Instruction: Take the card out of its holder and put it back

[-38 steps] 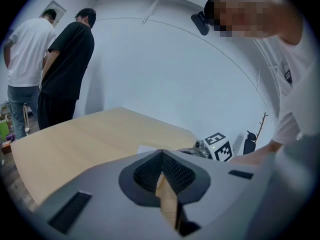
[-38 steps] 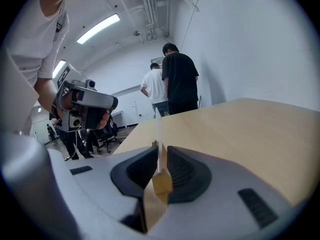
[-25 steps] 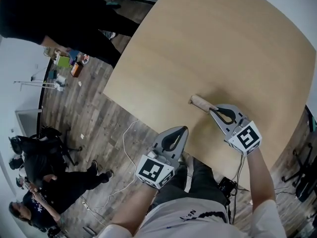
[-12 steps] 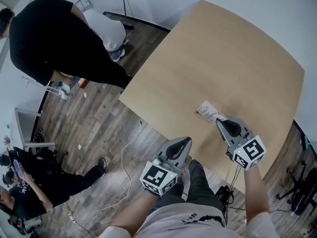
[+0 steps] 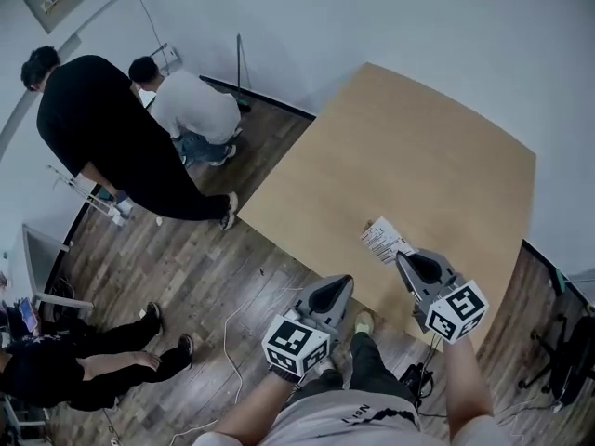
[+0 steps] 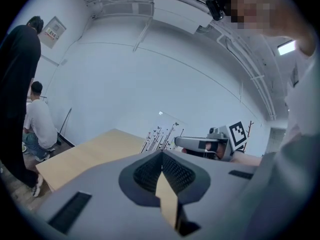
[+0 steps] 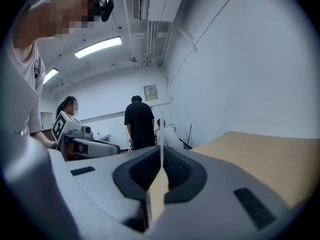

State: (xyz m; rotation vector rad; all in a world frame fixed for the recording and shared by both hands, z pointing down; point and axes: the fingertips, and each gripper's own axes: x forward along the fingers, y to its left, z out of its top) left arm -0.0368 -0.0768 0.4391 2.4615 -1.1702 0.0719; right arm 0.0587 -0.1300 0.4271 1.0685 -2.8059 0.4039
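A white printed card (image 5: 381, 240) hangs over the near part of the wooden table (image 5: 418, 147), with my right gripper (image 5: 401, 254) shut on its near edge. From the right gripper view the card (image 7: 161, 126) is a thin upright edge rising out of the shut jaws (image 7: 161, 151). The left gripper view shows the card (image 6: 159, 134) face-on, ahead of the right gripper (image 6: 182, 142). My left gripper (image 5: 344, 282) is shut and empty, held off the table's near edge above the floor; its jaws (image 6: 161, 154) meet. I cannot make out the holder.
A person in black (image 5: 98, 133) bends beside a crouching person in white (image 5: 191, 105) at the far left, near the wall. Another person (image 5: 56, 365) is at the lower left. A white cable (image 5: 240, 328) lies on the wood floor beside the table.
A second ago a wooden holder lay at the right gripper's tip; now the card is up in that gripper. The head view has pulled back and upward. The left gripper stays shut.
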